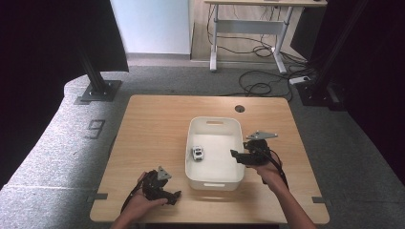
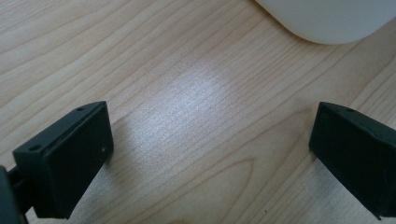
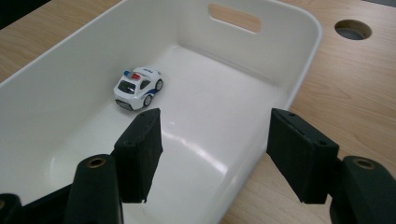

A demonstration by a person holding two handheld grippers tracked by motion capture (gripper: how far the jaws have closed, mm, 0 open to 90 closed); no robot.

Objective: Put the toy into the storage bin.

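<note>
The small white toy police car (image 3: 138, 88) is sitting inside the white plastic bin (image 3: 299, 70), ahead and a bit left of the right gripper (image 3: 215, 154), nearer to it than to the left gripper (image 2: 210, 154). Both jaws are standing open, holding nothing. The left gripper view is showing bare wooden tabletop (image 2: 187, 93) between its jaws.

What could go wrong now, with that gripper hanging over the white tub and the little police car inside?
The right gripper is open over the tub's right rim, with one jaw inside and one outside, so a sideways move might knock or drag the tub.

The toy car sits close to the far side wall, which may leave little room for a jaw beside it, so a grab could miss.

On its wheels, the car might roll away if nudged.
</note>
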